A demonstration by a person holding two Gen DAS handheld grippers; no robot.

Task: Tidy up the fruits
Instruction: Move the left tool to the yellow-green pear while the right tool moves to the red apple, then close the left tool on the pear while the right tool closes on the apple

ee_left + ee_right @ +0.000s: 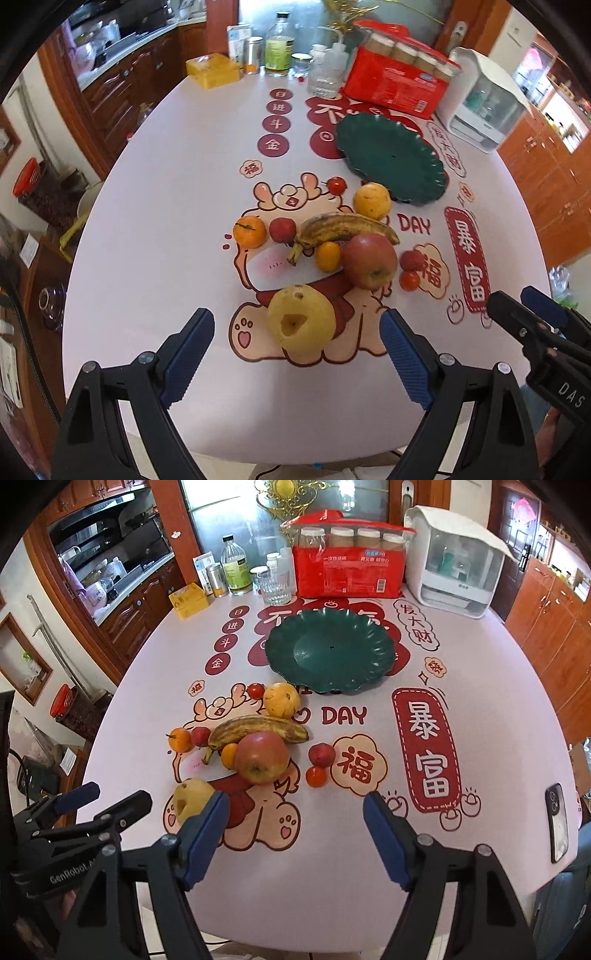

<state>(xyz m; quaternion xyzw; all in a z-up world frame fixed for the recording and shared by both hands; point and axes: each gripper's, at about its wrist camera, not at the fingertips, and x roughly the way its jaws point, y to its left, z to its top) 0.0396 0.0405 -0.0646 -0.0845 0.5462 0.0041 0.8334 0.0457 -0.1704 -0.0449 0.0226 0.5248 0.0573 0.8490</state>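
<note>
A dented yellow pear (pixel 301 325) lies on the tablecloth between the fingers of my left gripper (pixel 297 321); the blue pads stand wide apart and do not touch it. Behind it sit a red apple (pixel 369 260), a spotted banana (pixel 343 227), a tangerine (pixel 249 230), a kumquat (pixel 327 256), a yellow fruit (pixel 371 201) and several small red fruits. The green scalloped plate (pixel 388 158) beyond them holds nothing. My right gripper (pixel 295 805) is open over bare cloth, with the pear (pixel 192 799) partly hidden behind its left finger and the apple (pixel 262 757) ahead.
At the table's far end stand a red pack of cups (pixel 347 572), a white appliance (pixel 454 568), bottles, a glass (pixel 275 587) and a yellow box (pixel 188 600). A phone (pixel 557 821) lies near the right edge. Wooden cabinets line both sides.
</note>
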